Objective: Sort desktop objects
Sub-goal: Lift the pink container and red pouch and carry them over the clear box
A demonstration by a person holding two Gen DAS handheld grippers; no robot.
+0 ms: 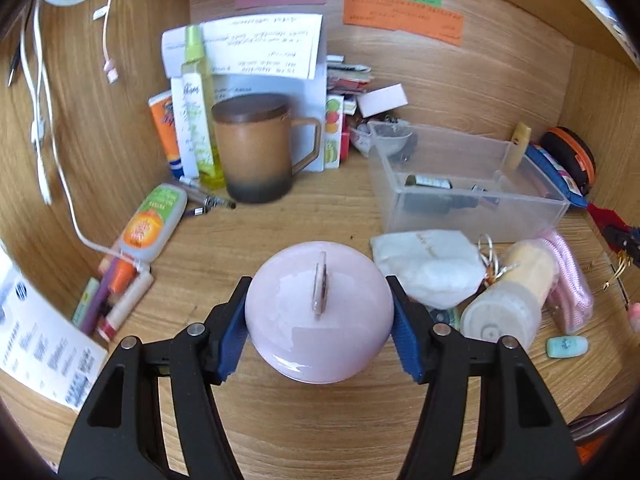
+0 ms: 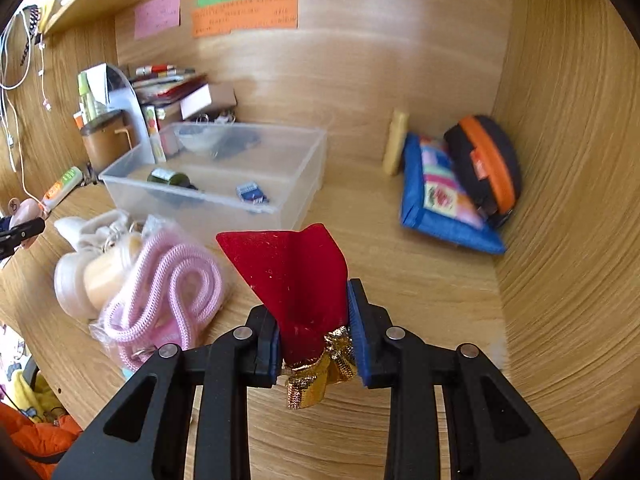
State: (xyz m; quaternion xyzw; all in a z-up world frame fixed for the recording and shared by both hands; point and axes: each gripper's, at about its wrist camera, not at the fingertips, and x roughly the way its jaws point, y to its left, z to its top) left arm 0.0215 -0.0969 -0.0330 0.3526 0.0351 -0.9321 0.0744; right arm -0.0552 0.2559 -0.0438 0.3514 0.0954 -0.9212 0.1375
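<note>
Holding two items now. Clear bin [image 2: 224, 184] sits upper left of centre in right view, just beyond right gripper [image 2: 316, 344], which pinches red pouch [image 2: 296, 280]. Left gripper [image 1: 320, 320] clamps pink lid [image 1: 316, 320]; bin upper right there.

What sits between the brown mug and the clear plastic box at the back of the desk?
In the left wrist view, between the brown mug and the clear plastic box, a small fruit-print carton stands upright against papers, with bare desk in front.

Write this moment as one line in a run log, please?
left gripper: shut on pink round lid | right gripper: shut on red velvet pouch | clear plastic bin: ahead on desk
</note>
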